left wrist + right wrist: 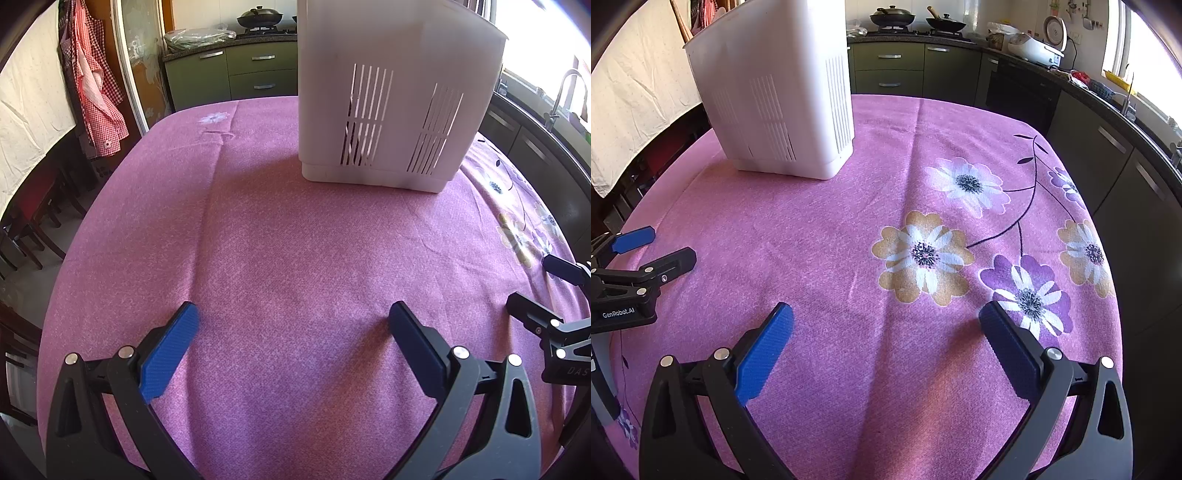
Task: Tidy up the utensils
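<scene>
A tall white slotted utensil holder [391, 99] stands upright on the pink tablecloth [280, 236], far from both grippers. In the right wrist view the same holder [779, 96] sits at the upper left, with a wooden handle [680, 20] poking above its rim. Dark shapes show dimly through its slots. My left gripper [291, 314] is open low over bare cloth, nothing between its blue pads. My right gripper [886, 317] is open too, empty, over the cloth near the printed flowers. No loose utensil lies on the table in either view.
The right gripper's fingers [546, 291] show at the right edge of the left wrist view; the left gripper's fingers [646, 254] show at the left edge of the right one. Green kitchen cabinets [905, 66], a stove with pans [916, 20] and dark chairs [33, 221] surround the table.
</scene>
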